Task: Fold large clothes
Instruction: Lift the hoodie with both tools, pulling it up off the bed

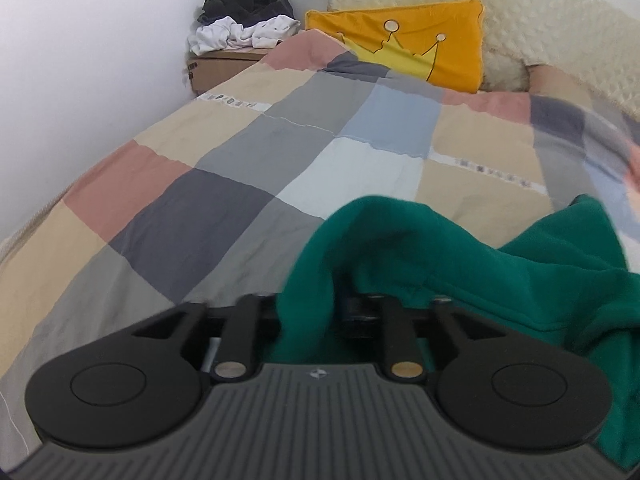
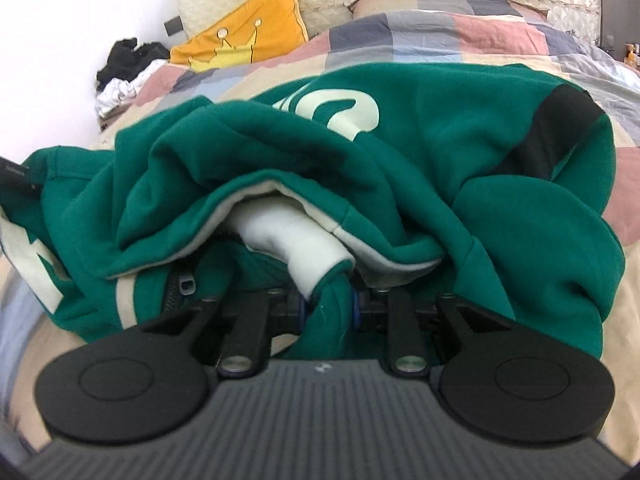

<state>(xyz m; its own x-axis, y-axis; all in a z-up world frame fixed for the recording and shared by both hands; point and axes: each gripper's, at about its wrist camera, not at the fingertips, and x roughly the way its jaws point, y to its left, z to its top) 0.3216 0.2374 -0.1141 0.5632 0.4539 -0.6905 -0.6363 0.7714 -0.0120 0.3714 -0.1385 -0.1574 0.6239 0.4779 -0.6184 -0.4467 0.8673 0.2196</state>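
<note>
A green sweatshirt [image 2: 400, 152] with pale lettering, a white lining and a black patch lies bunched on the checked quilt [image 2: 500, 28]. My right gripper [image 2: 329, 308] is shut on a twisted fold of its green and white cloth; the garment hangs in heavy folds over the fingers. In the left wrist view the same green sweatshirt [image 1: 460, 264] drapes over my left gripper [image 1: 310, 312], which is shut on a fold of it. The fingertips are hidden by the cloth in both views.
The checked quilt [image 1: 240, 184] covers the bed. An orange crown pillow [image 1: 432, 44] leans on the cream headboard [image 1: 540, 28]. A cardboard box [image 1: 216, 68] with a pile of black and white clothes [image 1: 244, 20] stands by the white wall at left.
</note>
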